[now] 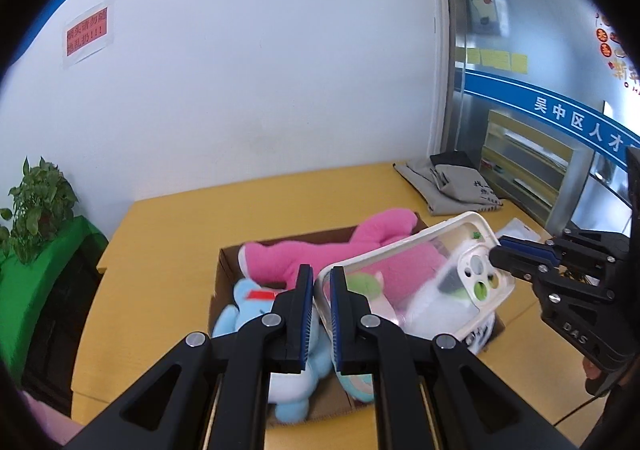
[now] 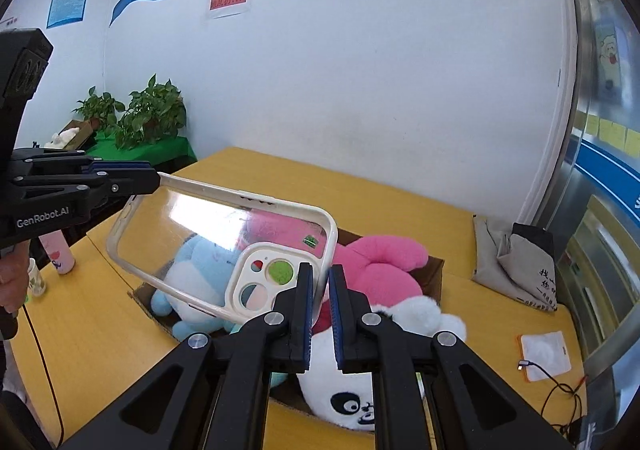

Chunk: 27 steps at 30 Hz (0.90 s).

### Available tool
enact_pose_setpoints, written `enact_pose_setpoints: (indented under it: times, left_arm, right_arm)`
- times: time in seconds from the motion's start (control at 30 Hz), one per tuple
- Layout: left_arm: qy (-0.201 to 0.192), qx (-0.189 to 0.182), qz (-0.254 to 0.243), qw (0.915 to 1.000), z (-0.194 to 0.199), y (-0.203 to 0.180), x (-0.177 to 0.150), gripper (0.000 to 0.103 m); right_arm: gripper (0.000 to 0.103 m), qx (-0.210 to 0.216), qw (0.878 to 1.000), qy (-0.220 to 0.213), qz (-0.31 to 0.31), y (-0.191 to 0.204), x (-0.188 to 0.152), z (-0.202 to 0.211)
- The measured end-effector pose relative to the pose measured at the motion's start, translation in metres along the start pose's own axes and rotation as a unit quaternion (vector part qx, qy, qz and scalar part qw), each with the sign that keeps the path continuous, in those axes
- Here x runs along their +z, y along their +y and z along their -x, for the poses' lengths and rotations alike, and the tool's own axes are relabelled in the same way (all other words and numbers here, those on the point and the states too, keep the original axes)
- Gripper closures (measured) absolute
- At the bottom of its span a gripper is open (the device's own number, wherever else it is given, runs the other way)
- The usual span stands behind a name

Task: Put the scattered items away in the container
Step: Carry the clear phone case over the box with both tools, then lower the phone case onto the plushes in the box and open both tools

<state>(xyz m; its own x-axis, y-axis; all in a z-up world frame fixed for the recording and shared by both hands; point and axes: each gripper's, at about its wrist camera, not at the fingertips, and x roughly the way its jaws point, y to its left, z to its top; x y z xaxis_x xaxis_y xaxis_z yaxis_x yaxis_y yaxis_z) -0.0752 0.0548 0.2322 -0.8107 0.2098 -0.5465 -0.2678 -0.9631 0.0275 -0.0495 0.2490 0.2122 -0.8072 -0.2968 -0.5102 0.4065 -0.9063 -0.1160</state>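
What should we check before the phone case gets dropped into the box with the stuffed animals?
1. Left tongs grip the phone case by its rim: ok.
2. Right tongs grip the rim at the camera end: ok.
3. Case is over the cardboard box, not the bare table: ok.
4. Free room in the box: not ok; the pink plush, blue plush and panda plush fill it, so the case would land on top.
5. Case hangs clear of the toys: cannot tell.
6. Other things left out: not ok; a small white pouch lies on the table.
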Motion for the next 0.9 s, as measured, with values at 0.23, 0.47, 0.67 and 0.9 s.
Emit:
enact_pose_setpoints:
  times: [0.23,0.47,0.67,0.9]
  left_arm:
    - [0.004,-0.003,-0.002,1.0000,-0.043,0.009,0.039,0.095]
    - [0.039,0.013,-0.008,0.9991,-0.114,0.012,0.049,0.096]
    - [0.079,0.009,0.001,0.9968,-0.179,0.022,0.042,0.096]
    - [0.140,0.004,0.019,0.9900,-0.246,0.036,0.016,0.095]
  right_arm:
    - [0.093,-0.025,0.999,0.014,0.014,-0.014,0.029,-0.042]
    - [0.093,-0.021,0.998,0.050,-0.015,-0.038,0.028,-0.109]
    - [0.093,-0.010,0.994,0.094,-0.045,-0.060,0.014,-0.173]
    - [0.093,-0.002,0.986,0.149,-0.073,-0.075,-0.012,-0.237]
